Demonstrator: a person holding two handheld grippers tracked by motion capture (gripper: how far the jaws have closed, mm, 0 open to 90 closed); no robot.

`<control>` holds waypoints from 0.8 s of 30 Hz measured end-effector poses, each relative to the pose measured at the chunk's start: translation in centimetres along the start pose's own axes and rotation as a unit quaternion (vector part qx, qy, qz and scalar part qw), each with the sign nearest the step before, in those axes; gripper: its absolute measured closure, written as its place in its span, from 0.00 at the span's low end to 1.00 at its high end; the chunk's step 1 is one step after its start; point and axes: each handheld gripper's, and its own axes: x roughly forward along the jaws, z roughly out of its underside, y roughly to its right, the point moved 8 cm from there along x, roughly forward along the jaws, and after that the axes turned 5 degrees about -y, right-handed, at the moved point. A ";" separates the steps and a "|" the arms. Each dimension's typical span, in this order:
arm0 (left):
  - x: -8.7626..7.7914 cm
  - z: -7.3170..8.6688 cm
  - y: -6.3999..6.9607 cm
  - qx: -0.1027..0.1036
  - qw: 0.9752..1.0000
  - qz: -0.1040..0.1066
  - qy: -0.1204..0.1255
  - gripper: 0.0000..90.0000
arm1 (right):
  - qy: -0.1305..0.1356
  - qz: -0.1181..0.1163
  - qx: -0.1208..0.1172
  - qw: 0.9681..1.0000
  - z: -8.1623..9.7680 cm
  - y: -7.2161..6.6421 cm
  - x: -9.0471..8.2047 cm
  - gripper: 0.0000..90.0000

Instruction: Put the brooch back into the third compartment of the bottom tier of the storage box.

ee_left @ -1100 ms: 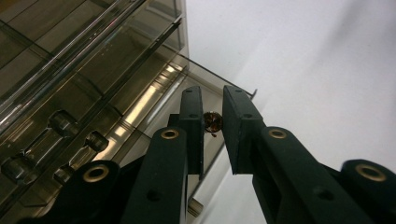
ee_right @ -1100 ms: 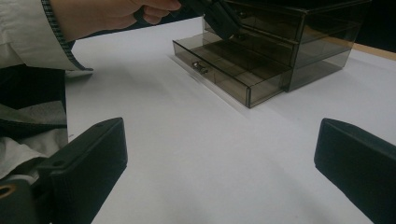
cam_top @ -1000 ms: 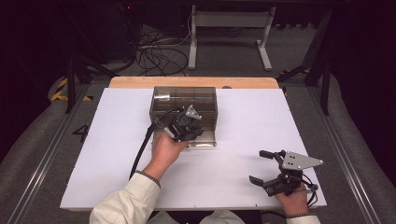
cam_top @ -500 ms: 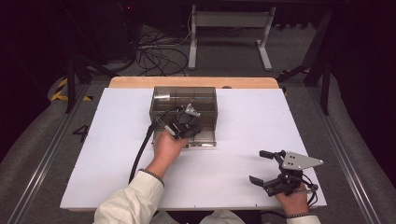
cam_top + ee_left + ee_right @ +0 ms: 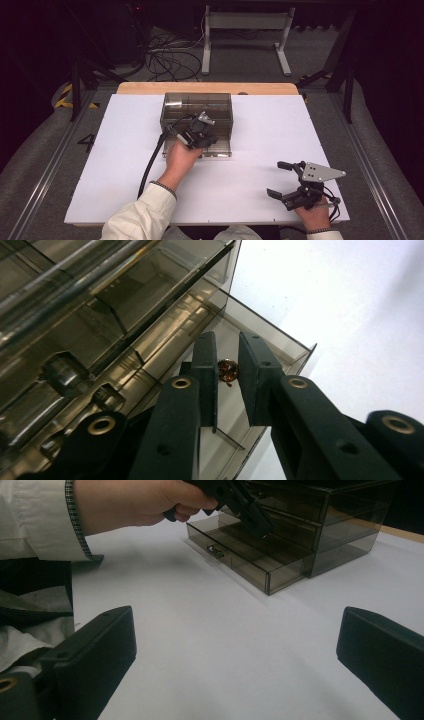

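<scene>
High view, from left to right: the left tool [image 5: 200, 134] hangs over the pulled-out bottom drawer [image 5: 220, 150] of a smoky translucent plastic drawer cabinet [image 5: 196, 107], its jaws pointing down into the drawer. Far to the right, near the front edge of the white counter [image 5: 260, 125], the right tool [image 5: 280, 179] sits well apart from the cabinet with its jaws spread wide and nothing between them.

Left gripper view shows the left tool [image 5: 228, 371] clamped on one small round amber bead with a gold-coloured setting [image 5: 228, 370], pinched between the two black pads near their tips. The bead is held over the open drawer [image 5: 280, 342]. It is too small and round to give it a long axis; a tiny stub sticks out on its lower side. The drawer's long side runs across the cabinet's front [image 5: 100, 305], and thin dividers split it into compartments; which compartment lies under the bead I cannot tell.

Counted: one cabinet, one drawer pulled out, one bead, two tools.

Right gripper view has the person's left hand [image 5: 140, 502] and cream sleeve [image 5: 35, 520] at its left, then the drawer with a small metal knob [image 5: 215, 551] on its front. Bare counter lies between the right tool [image 5: 235, 645] and the cabinet [image 5: 325, 520], with nothing in the way.
</scene>
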 end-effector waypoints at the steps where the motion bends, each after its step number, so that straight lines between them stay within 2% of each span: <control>1: 0.1 0.0 0.0 0.000 1.000 0.000 0.001 0.88 | 0.000 0.000 0.000 1.000 0.0 0.0 0.0 0.04; 11: 0.9 0.4 0.1 -0.002 1.000 0.002 -0.010 0.88 | 0.001 0.000 0.000 1.000 0.0 0.0 0.0 0.04; 17: 1.3 0.5 0.4 -0.003 1.000 0.011 -0.013 0.87 | 0.000 0.000 0.000 1.000 0.0 0.0 0.0 0.04; 24: 1.9 0.6 0.7 0.000 1.000 0.008 -0.019 0.87 | 0.000 -0.001 0.001 1.000 0.0 -0.1 -0.1 0.04</control>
